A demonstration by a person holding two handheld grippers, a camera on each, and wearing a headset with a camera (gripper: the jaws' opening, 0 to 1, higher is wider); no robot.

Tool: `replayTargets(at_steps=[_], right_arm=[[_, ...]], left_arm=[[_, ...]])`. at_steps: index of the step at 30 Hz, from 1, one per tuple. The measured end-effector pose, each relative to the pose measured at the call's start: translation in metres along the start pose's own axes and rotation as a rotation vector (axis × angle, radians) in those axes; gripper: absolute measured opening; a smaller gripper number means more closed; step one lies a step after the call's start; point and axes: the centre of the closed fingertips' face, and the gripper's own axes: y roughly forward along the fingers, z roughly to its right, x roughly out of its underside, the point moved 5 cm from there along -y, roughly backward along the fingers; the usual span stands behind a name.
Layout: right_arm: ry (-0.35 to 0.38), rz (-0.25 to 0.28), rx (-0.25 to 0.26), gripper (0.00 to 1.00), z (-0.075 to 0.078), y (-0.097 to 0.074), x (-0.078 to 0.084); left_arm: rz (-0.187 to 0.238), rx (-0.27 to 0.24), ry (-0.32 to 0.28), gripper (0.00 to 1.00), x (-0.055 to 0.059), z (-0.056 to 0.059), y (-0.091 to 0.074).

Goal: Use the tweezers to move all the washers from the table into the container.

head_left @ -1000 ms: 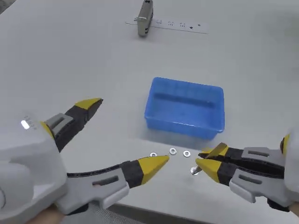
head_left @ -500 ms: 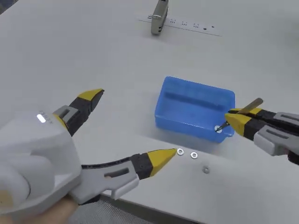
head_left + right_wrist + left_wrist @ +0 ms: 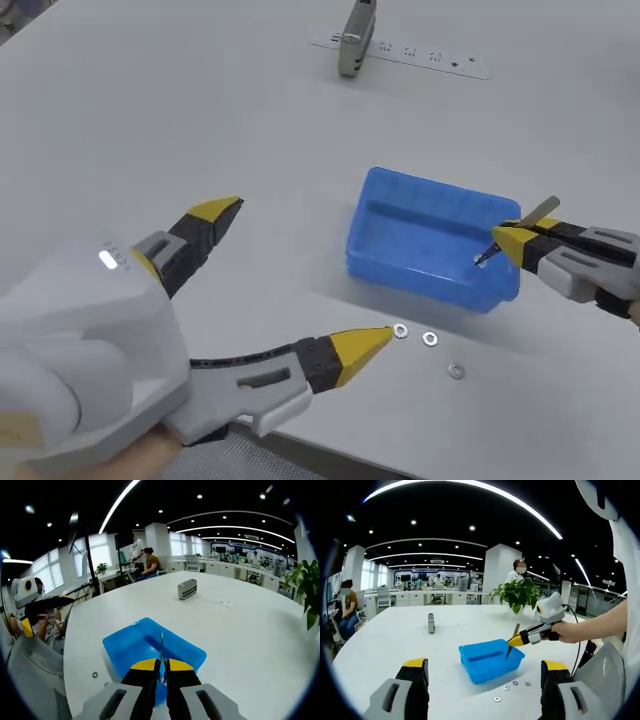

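Note:
My right gripper [image 3: 512, 243] is shut on the metal tweezers [image 3: 487, 257]. The tweezers' tip hangs over the right part of the blue container [image 3: 420, 235]; I cannot tell whether it holds a washer. Three washers [image 3: 430, 339] lie on the white table in front of the container, just beyond the near jaw of my left gripper [image 3: 292, 276], which is open and holds nothing. In the left gripper view several washers [image 3: 515, 683] lie before the container [image 3: 482, 662], with the right gripper [image 3: 516, 640] above it. The right gripper view has the tweezers [image 3: 162, 647] over the container [image 3: 135, 642].
A grey metal block [image 3: 356, 25] lies at the far side of the table on a white strip with markings [image 3: 430, 58]. The table's near edge [image 3: 420, 462] runs just below the washers. A person sits at a desk far left [image 3: 346, 605], and another stands behind a potted plant [image 3: 517, 592].
My right gripper has risen from the table by the washers and moved back over the blue container with the tweezers. The left gripper has stayed open beside the washers.

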Motion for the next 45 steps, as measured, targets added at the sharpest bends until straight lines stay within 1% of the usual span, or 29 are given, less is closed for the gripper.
replayTargets(at_steps=[1,4,5,7,9,11,12,15,17,20,22,23,25,28,31,34,36,40,45], right_arm=[[-0.008,-0.006,0.006,0.03,0.000,0.002,0.001],[-0.012,-0.004,0.001,0.03,0.000,0.004,0.002],[-0.011,0.003,-0.007,0.03,0.000,0.006,0.001],[-0.024,-0.014,-0.007,0.03,-0.001,0.008,0.003],[-0.033,-0.024,-0.009,0.03,-0.001,0.009,0.005],[-0.032,-0.017,-0.014,0.03,-0.001,0.009,0.004],[-0.034,-0.018,-0.011,0.03,-0.001,0.008,0.004],[-0.032,-0.015,-0.004,0.03,-0.001,0.006,0.003],[-0.031,0.000,0.002,0.03,-0.001,0.002,-0.001],[-0.038,0.017,0.016,0.03,-0.002,-0.006,-0.008],[-0.012,0.045,0.016,0.03,-0.006,-0.014,-0.015],[0.006,0.058,0.009,0.03,-0.010,-0.020,-0.019],[0.015,0.074,-0.004,0.03,-0.019,-0.031,-0.022],[0.024,0.087,-0.029,0.03,-0.035,-0.044,-0.022],[0.025,0.075,-0.054,0.03,-0.048,-0.053,-0.016],[0.034,0.051,-0.074,0.03,-0.062,-0.060,-0.003],[0.038,0.031,-0.084,0.03,-0.069,-0.061,0.007],[0.059,-0.011,-0.092,0.03,-0.073,-0.057,0.027],[0.081,-0.043,-0.094,0.03,-0.074,-0.050,0.042]], left_arm=[[0.016,-0.004,-0.053,0.94,-0.001,-0.004,-0.002],[0.060,-0.034,-0.133,0.94,-0.004,-0.016,-0.006],[0.067,-0.037,-0.135,0.93,-0.004,-0.017,-0.007],[0.065,-0.039,-0.131,0.92,-0.004,-0.017,-0.007],[0.044,-0.035,-0.106,0.92,-0.002,-0.013,-0.005],[0.023,-0.025,-0.079,0.92,0.000,-0.010,-0.004],[0.017,-0.021,-0.077,0.92,0.001,-0.010,-0.004],[0.027,-0.019,-0.086,0.92,-0.001,-0.011,-0.004],[0.033,-0.026,-0.087,0.92,-0.001,-0.012,-0.005],[0.028,-0.030,-0.085,0.92,0.000,-0.012,-0.005],[0.023,-0.022,-0.078,0.92,0.000,-0.010,-0.004],[0.022,-0.020,-0.073,0.93,0.000,-0.009,-0.004],[0.014,-0.020,-0.052,0.93,0.001,-0.008,-0.003],[0.010,-0.017,-0.054,0.93,0.001,-0.008,-0.004],[0.013,-0.016,-0.068,0.92,0.001,-0.009,-0.004],[0.018,-0.018,-0.070,0.92,0.001,-0.009,-0.005],[0.015,-0.015,-0.061,0.92,0.001,-0.008,-0.004],[0.007,-0.009,-0.052,0.92,0.002,-0.007,-0.004],[0.008,-0.009,-0.059,0.91,0.002,-0.007,-0.004]])
